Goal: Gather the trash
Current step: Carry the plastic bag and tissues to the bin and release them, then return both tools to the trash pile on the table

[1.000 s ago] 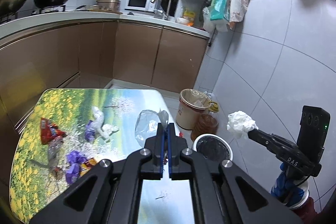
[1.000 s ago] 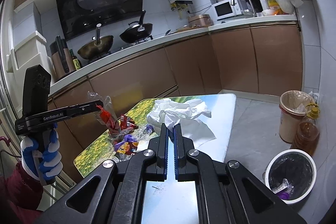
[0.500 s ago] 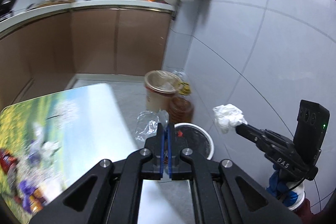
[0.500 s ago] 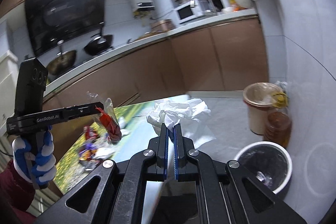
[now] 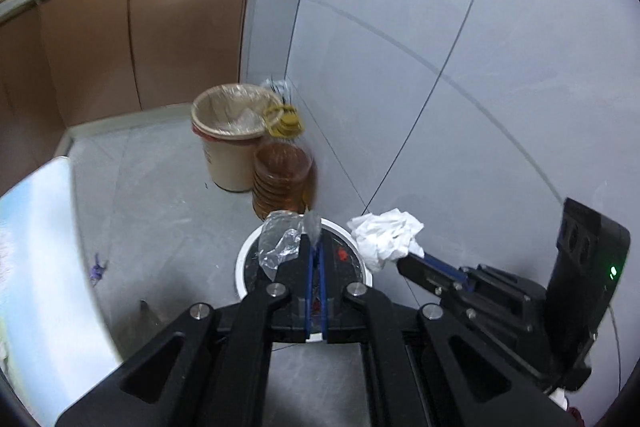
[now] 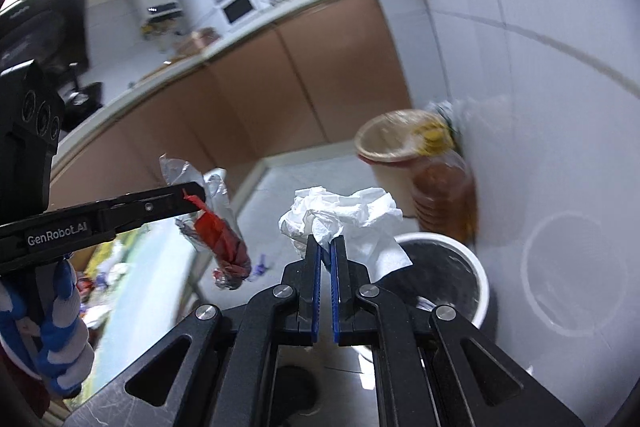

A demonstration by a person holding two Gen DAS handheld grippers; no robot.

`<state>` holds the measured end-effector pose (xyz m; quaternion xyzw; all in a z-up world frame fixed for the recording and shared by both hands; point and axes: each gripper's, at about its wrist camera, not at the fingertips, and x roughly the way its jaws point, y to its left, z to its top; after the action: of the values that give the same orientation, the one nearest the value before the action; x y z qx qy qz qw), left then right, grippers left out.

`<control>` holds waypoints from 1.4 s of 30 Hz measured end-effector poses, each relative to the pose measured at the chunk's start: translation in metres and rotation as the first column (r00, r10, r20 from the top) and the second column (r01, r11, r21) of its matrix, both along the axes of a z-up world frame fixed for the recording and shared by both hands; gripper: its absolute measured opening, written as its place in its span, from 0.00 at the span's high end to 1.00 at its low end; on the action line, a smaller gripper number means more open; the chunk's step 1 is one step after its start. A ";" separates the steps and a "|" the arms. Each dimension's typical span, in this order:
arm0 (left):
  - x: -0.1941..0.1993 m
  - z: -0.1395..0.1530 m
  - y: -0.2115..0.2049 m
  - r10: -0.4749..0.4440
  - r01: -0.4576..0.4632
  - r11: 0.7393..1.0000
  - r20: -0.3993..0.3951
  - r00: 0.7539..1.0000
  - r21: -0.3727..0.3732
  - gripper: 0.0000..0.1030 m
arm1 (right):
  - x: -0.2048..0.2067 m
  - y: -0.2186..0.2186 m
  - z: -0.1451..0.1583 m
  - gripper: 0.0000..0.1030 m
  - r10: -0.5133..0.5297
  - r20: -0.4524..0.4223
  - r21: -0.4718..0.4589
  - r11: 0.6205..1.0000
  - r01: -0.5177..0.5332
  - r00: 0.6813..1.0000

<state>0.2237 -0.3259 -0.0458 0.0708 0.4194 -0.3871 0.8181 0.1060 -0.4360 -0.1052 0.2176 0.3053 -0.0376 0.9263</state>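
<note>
Carry both pieces over the white bin's mouth before you let go.

Your left gripper [image 5: 316,247] has its fingers clamped on a clear plastic wrapper [image 5: 280,237] with red scraps inside, pinched at its top edge so the rest hangs to one side of the tips, right above the black-lined white bin [image 5: 242,267] on the floor. Your right gripper [image 6: 325,247] has its fingers clamped on a crumpled white tissue [image 6: 340,213], which bunches up just past the tips; from the left wrist view it sits at the bin's rim, not clearly over the opening. Bring the tissue further in, centre both loads, and drop them low so the light pieces don't drift. Keep clear of the tan bin [image 5: 228,131] and the amber oil jug [image 5: 282,179] just behind.
</note>
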 end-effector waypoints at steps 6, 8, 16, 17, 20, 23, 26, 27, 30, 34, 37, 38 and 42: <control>0.034 -0.034 -0.040 -0.002 0.004 1.000 -0.064 0.998 0.018 0.96 | 0.029 -0.018 -0.035 0.94 -0.032 -0.096 -0.016 0.999 0.030 0.995; 0.043 -0.043 -0.050 -0.011 0.013 1.000 -0.098 0.995 0.016 0.96 | 0.037 -0.023 -0.044 0.90 -0.039 -0.121 -0.026 0.999 0.036 0.992; 0.054 -0.046 -0.050 -0.011 0.010 1.000 -0.122 0.993 -0.004 0.95 | 0.061 -0.042 -0.073 0.68 -0.074 -0.195 -0.030 0.997 0.070 0.978; 0.053 -0.044 -0.046 -0.010 0.009 1.000 -0.110 0.994 -0.007 0.95 | 0.059 -0.042 -0.072 0.68 -0.075 -0.193 -0.033 0.997 0.070 0.978; 0.048 -0.034 -0.032 0.012 -0.013 1.000 -0.077 0.997 -0.011 0.95 | 0.053 -0.039 -0.068 0.68 -0.075 -0.187 -0.035 0.997 0.069 0.979; 0.039 -0.019 -0.011 0.039 -0.040 0.999 -0.041 0.998 -0.023 0.95 | 0.045 -0.031 -0.058 0.67 -0.066 -0.164 -0.030 0.998 0.062 0.984; 0.030 -0.003 0.016 0.073 -0.073 0.997 -0.007 0.997 -0.032 0.95 | 0.038 -0.020 -0.046 0.67 -0.049 -0.135 -0.027 0.999 0.045 0.990; 0.026 0.003 0.026 0.084 -0.084 0.996 0.005 0.996 -0.034 0.95 | 0.035 -0.014 -0.041 0.66 -0.041 -0.125 -0.026 0.999 0.038 0.991; 0.014 0.022 0.060 0.130 -0.128 0.991 0.052 0.990 -0.047 0.95 | 0.026 0.005 -0.025 0.66 -0.020 -0.088 -0.032 0.999 0.017 0.996; -0.004 0.043 0.109 0.191 -0.184 0.980 0.100 0.976 -0.071 0.95 | 0.014 0.032 0.001 0.64 0.014 -0.041 -0.049 0.999 -0.016 0.999; -0.017 0.054 0.149 0.241 -0.232 0.970 0.133 0.961 -0.077 0.85 | 0.004 0.054 0.021 0.61 0.054 -0.003 -0.060 0.997 -0.054 0.999; -0.022 0.056 0.163 0.260 -0.251 0.965 0.141 0.955 -0.082 0.78 | 0.002 0.061 0.026 0.60 0.068 0.006 -0.062 0.996 -0.068 0.998; -0.040 0.064 0.225 0.357 -0.343 0.933 0.180 0.916 -0.106 0.56 | -0.011 0.099 0.045 0.58 0.131 0.040 -0.075 0.989 -0.128 0.991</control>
<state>0.1836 -0.1011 0.0178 0.0029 0.3283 -0.2402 0.9135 0.0948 -0.3371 -0.0605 0.1644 0.2962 0.0164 0.9407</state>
